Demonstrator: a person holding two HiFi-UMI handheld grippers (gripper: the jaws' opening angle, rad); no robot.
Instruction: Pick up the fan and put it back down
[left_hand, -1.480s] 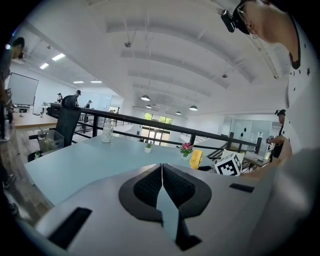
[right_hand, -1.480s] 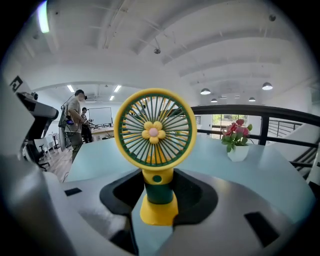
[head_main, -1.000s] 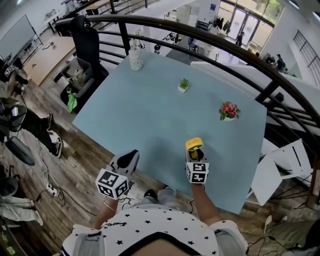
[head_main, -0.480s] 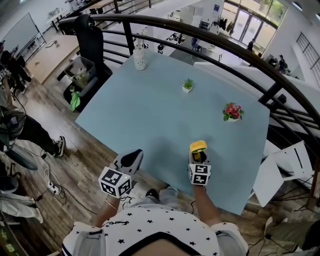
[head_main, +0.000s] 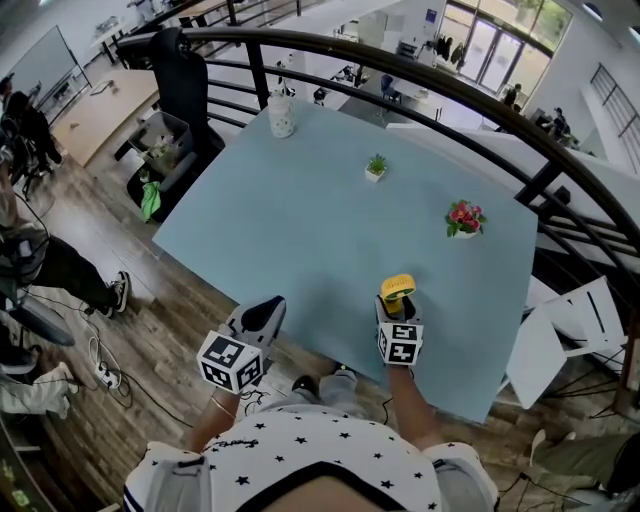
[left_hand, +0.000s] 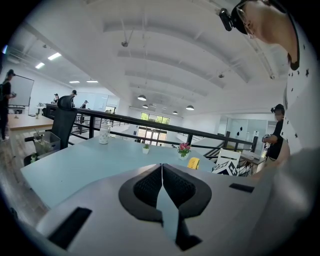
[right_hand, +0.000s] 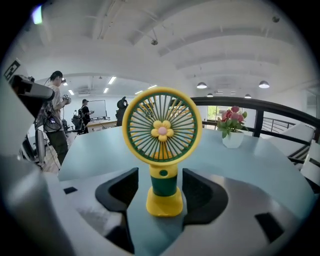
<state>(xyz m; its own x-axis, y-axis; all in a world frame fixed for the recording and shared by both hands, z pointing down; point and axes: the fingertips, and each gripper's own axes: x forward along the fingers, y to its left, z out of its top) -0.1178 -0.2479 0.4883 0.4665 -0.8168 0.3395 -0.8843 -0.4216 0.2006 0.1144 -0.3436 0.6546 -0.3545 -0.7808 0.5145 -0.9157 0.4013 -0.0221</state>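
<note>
A small yellow and green fan (right_hand: 161, 150) with a pink flower hub stands upright on the pale blue table (head_main: 300, 230), near its front edge. My right gripper (right_hand: 161, 187) straddles the fan's stem. Its jaws are opening, and a gap shows on each side between the black pads (right_hand: 120, 189) and the stem. In the head view the fan (head_main: 397, 288) sits just beyond the right gripper (head_main: 396, 306). My left gripper (head_main: 262, 312) hovers at the table's near edge, jaws shut with nothing between them (left_hand: 162, 177).
A pink flower pot (head_main: 462, 221), a small green plant (head_main: 375, 168) and a white jar (head_main: 281, 113) stand farther back on the table. A black railing (head_main: 450, 95) curves behind it. White folded boards (head_main: 560, 335) lie on the floor to the right.
The head view shifted slightly between the first earlier frame and the second. Both grippers and the fan stay where they were.
</note>
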